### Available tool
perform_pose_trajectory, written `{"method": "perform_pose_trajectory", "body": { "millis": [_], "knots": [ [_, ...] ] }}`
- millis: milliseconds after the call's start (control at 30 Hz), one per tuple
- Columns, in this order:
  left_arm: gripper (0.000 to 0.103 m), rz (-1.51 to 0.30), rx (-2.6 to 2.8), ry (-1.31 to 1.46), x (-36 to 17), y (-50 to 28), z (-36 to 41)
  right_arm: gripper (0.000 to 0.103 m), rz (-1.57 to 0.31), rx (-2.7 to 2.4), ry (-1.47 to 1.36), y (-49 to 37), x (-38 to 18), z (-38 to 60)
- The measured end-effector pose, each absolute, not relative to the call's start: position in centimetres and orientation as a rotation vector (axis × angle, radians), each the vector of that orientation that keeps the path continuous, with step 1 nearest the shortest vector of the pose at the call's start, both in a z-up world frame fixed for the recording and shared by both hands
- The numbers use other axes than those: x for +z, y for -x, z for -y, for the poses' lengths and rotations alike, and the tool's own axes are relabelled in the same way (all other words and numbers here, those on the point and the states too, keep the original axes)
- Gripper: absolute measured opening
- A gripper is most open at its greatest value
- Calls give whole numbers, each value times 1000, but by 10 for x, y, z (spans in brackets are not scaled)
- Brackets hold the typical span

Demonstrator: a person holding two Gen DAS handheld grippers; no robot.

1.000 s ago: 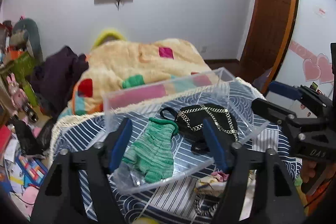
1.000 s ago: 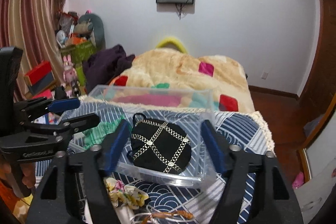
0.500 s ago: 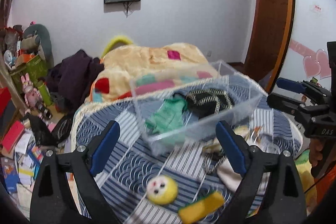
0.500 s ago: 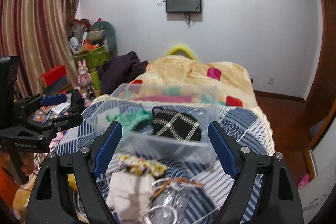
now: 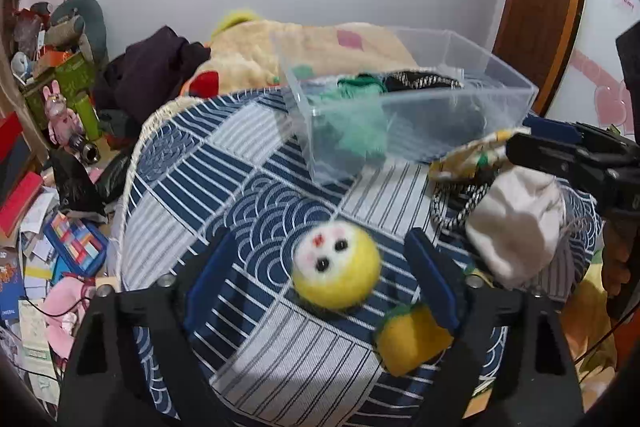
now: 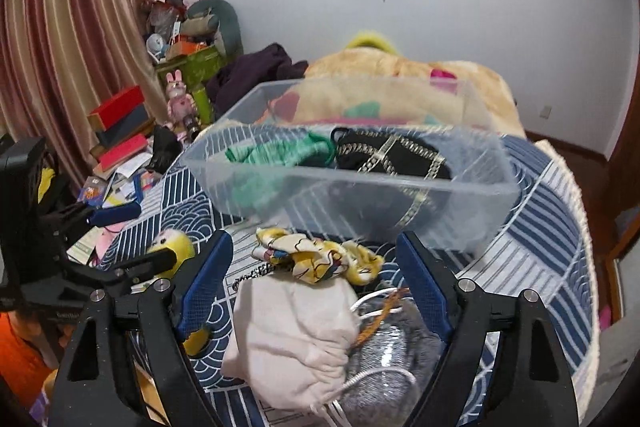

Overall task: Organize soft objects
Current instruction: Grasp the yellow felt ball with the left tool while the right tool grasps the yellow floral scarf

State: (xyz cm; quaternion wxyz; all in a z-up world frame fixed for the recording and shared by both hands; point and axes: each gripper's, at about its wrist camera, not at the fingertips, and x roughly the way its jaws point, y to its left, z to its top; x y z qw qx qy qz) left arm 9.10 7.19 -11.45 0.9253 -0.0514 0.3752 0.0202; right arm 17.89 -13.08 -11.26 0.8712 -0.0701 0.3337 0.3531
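A clear plastic bin (image 5: 500, 95) (image 6: 472, 183) stands on the blue patterned cloth and holds a green knit glove (image 5: 362, 137) (image 6: 276, 151) and a black pouch with a chain (image 6: 394, 157). My left gripper (image 5: 320, 263) is open, its jaws either side of a yellow plush ball with a face (image 5: 336, 269) (image 6: 172, 241). A yellow soft piece (image 5: 412, 341) lies by its right finger. My right gripper (image 6: 312, 271) is open above a white cloth pouch (image 6: 296, 335) (image 5: 516, 223) and a yellow patterned scrunchie (image 6: 316, 259) (image 5: 468, 157).
A grey fuzzy item in clear wrap with white cord (image 6: 392, 351) lies beside the pouch. A black-and-white cord (image 5: 460, 203) lies by the scrunchie. Behind the cloth-covered table (image 5: 224, 171) is a bed with a cream blanket (image 6: 400, 75). Books and toys litter the floor at left (image 5: 48, 235).
Both grippers have drawn back from the bin and dropped lower. The left one now straddles the yellow plush ball; the right one hangs over the white pouch and scrunchie.
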Motion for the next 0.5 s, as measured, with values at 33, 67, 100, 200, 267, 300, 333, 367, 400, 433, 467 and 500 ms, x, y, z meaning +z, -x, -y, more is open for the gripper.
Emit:
{"method": "perform_pose_trajectory", "body": {
  "millis": [33,67,100,200,267,300,333,367,400,433,467,500],
  "knots": [
    [77,-779,35,114,-118,-92,-73,72,-703,739,144,-180,-114,131],
    [73,-786,31,123,-121,-92,-74,69,-711,741,142,-181,-115,130],
    [72,-790,28,131,-122,-92,-74,62,-719,744,140,-182,-117,130],
    [58,-804,11,158,-127,-94,-75,49,-726,747,135,-183,-118,131],
    [47,-808,-12,171,-129,-95,-74,39,-727,756,134,-183,-118,132],
    [45,-808,-22,176,-129,-95,-74,31,-723,759,132,-183,-117,132],
    [45,-802,-21,172,-128,-94,-72,27,-719,760,131,-182,-117,133],
    [45,-795,-18,166,-126,-93,-71,25,-712,760,132,-182,-116,133],
    [45,-790,-20,164,-125,-93,-69,22,-702,761,132,-180,-115,134],
    [44,-783,-26,163,-123,-91,-68,19,-696,762,133,-180,-113,136],
    [44,-775,-28,161,-121,-90,-67,19,-687,762,132,-178,-112,137],
    [44,-768,-28,159,-119,-90,-67,18,-680,762,130,-178,-110,138]
  ]
}}
